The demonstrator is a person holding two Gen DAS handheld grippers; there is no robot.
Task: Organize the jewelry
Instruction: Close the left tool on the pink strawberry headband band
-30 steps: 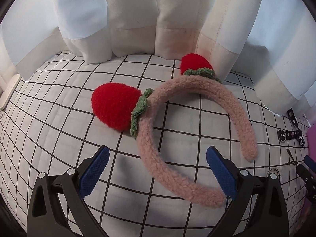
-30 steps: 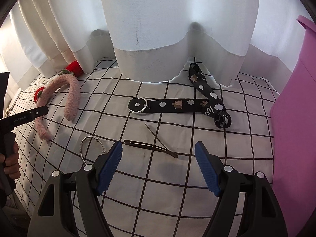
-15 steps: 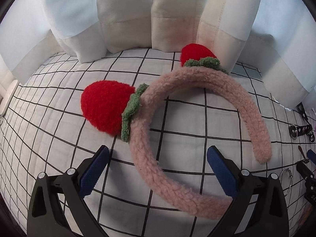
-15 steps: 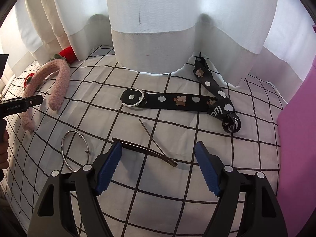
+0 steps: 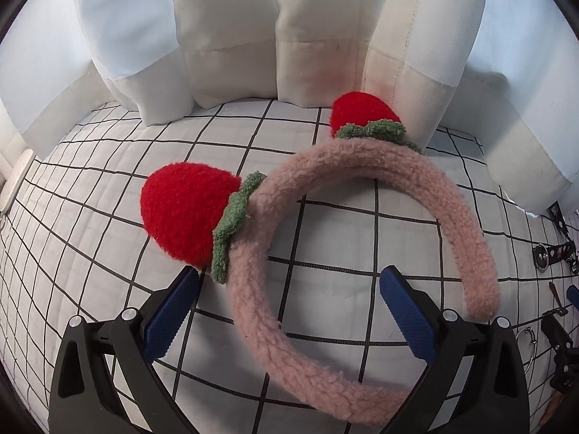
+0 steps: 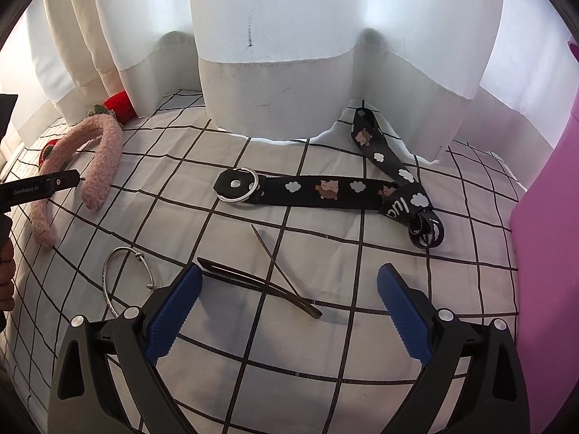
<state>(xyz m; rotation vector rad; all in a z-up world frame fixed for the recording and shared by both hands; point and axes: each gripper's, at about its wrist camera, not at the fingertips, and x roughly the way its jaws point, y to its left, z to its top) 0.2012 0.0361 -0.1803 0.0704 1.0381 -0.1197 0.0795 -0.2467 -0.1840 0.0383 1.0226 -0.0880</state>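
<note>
A fuzzy pink headband with two red strawberries lies on the checked white cloth. My left gripper is open, its blue fingers straddling the headband's near arm without touching it. The headband also shows at the far left of the right wrist view. My right gripper is open, low over a dark hair clip. A silver bangle lies left of it. A black strap with cloud prints lies further back.
White curtains hang along the back edge of the cloth. A pink box stands at the right. The left gripper's body and a hand show at the left edge of the right wrist view.
My left gripper has moved forward, so the headband's near arm now lies between its fingers. My right gripper has moved forward toward the hair clip. Both stayed open.
</note>
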